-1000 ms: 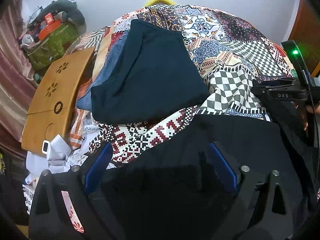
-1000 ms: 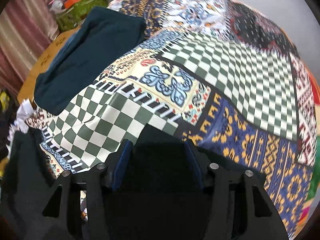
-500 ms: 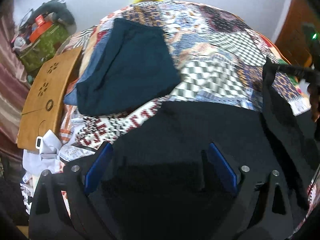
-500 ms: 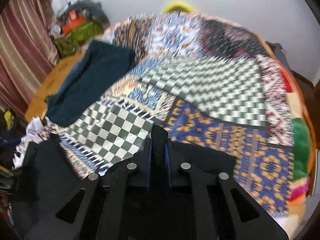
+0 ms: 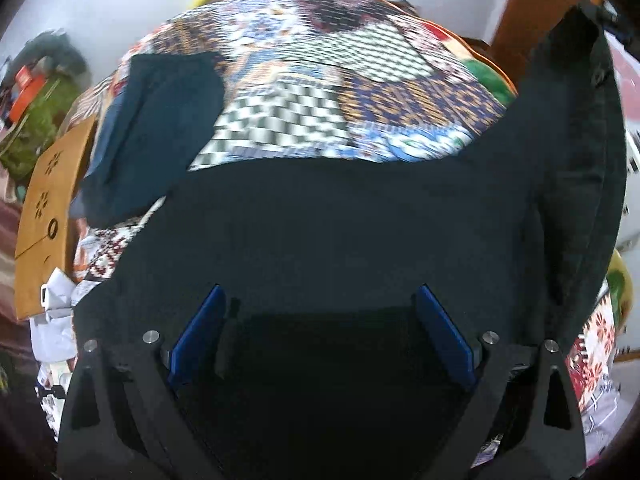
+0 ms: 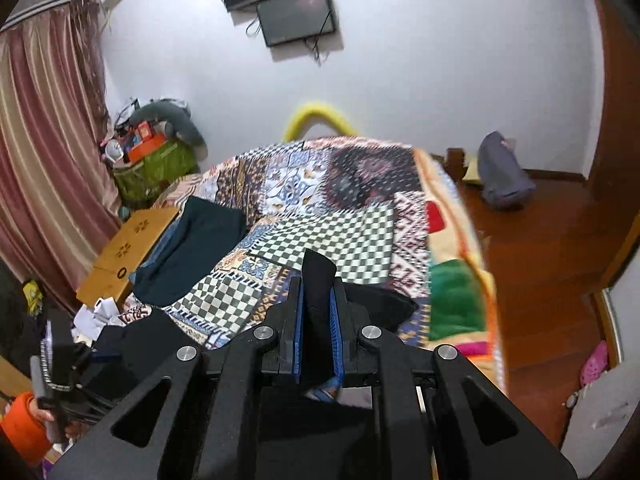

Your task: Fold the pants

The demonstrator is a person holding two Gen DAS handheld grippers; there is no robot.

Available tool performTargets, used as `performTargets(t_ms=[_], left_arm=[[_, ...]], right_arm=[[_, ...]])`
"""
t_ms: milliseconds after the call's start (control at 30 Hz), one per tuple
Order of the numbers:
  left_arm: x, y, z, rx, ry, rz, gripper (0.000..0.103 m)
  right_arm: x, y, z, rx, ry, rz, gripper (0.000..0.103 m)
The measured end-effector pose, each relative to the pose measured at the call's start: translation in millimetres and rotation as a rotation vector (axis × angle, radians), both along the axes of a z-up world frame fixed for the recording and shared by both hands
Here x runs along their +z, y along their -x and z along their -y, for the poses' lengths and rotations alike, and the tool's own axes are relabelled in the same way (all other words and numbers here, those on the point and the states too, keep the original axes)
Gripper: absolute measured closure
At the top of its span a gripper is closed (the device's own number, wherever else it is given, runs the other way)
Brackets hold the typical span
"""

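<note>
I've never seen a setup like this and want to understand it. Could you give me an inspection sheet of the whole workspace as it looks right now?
Surface: bed under a patchwork quilt.
Job's things: black pants, one edge lifted high on the right of the left view.
Clutter: folded dark teal garment on the quilt's left side; wooden lap desk; crumpled white paper; green bag stuffed with items.
Grippers: left gripper open, pants spread between its fingers; right gripper shut on a pants fold.
Cables: wires dangling under the wall screen.
Surroundings: pink curtain, white wall, wooden floor, grey bag.
</note>
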State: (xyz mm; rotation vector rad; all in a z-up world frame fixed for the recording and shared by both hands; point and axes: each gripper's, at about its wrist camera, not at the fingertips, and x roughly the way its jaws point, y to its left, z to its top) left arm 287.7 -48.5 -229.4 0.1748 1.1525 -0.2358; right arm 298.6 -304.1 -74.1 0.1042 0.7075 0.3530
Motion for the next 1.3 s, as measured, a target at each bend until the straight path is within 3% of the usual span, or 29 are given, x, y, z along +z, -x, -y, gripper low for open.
performTargets(t_ms=[133,367,600,800,900,1033,1300], left_arm=[[-3.7,12.3,24.4,-0.036,-0.012,0.004,0.006],[-12.1,26.5,48.7,-0.064,-0.022,0.002,0.006],[-13.3,31.2,54.9,-0.055,-0.009,0.019,0.006],[-13.6,33.7,54.5,-0.057,-0.002,0.04,0.006],[-11.0,34.3,50.7,-0.044,0.021,0.052,0.006],[-3.3,34.4,39.5,-0.009,0.063,0.076,0.006],[42.3,37.7,-19.8,0.117,0.101,0.223,0.006]], right_arm=[[-15.8,25.4,14.4,0.002,0.033,-0.024,0.093],[-78.2,63.8,43.4,-0.04,0.061,-0.15,0.093],[-130.0,94.8,66.9,-0.095,0.046,-0.265,0.093],[-151.8,117.9,64.7,-0.128,0.06,-0.311,0.091],[-152.3,125.7,62.2,-0.154,0.109,-0.302,0.086],[-138.8,133.9,61.1,-0.186,0.184,-0.247,0.072],[-87.0,129.4,27.9,-0.132,0.228,-0.097,0.059]])
